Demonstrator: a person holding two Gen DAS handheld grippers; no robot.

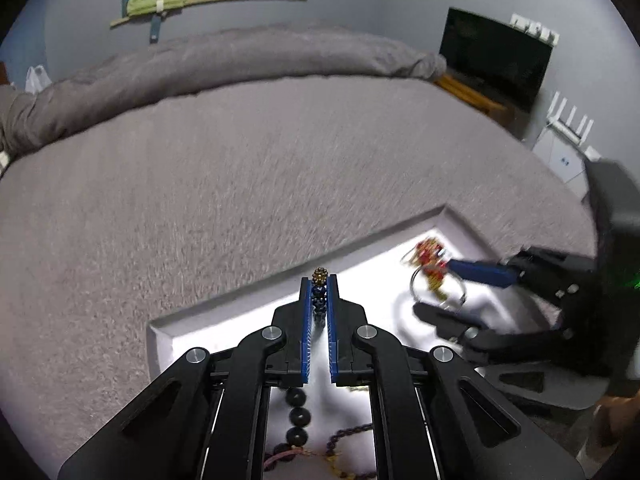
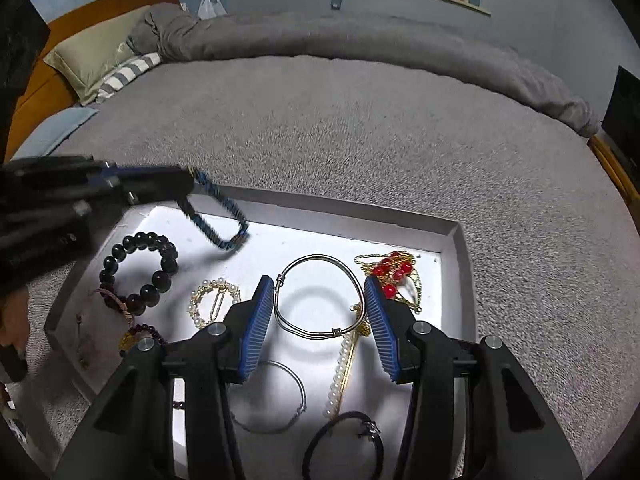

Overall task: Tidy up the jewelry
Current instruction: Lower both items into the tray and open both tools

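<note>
Jewelry mostly unsorted in the white tray (image 2: pixel 456 236) on the grey bed (image 2: pixel 360 128). Only one piece is lifted out of the pile: a blue beaded bracelet (image 2: pixel 218 216), pinched in the left gripper (image 1: pixel 319 292), whose jaws are nearly closed on it; it hangs above the tray's 11 o'clock corner.

The right gripper (image 2: pixel 319 320) stands about half open and holds nothing. Between its pads lies a wire bangle (image 2: pixel 318 296), not gripped. At 2 o'clock of the bangle, a red-bead piece (image 2: pixel 394 272); at 9, a pearl clip (image 2: pixel 214 300); at 10, a black bead bracelet (image 2: pixel 140 272); at 6, a thin hoop (image 2: pixel 280 400), pearl strand (image 2: pixel 340 376) and black hair tie (image 2: pixel 344 440).

No sorted groups visible yet. Judgement: early stage, nearly everything left to place.
</note>
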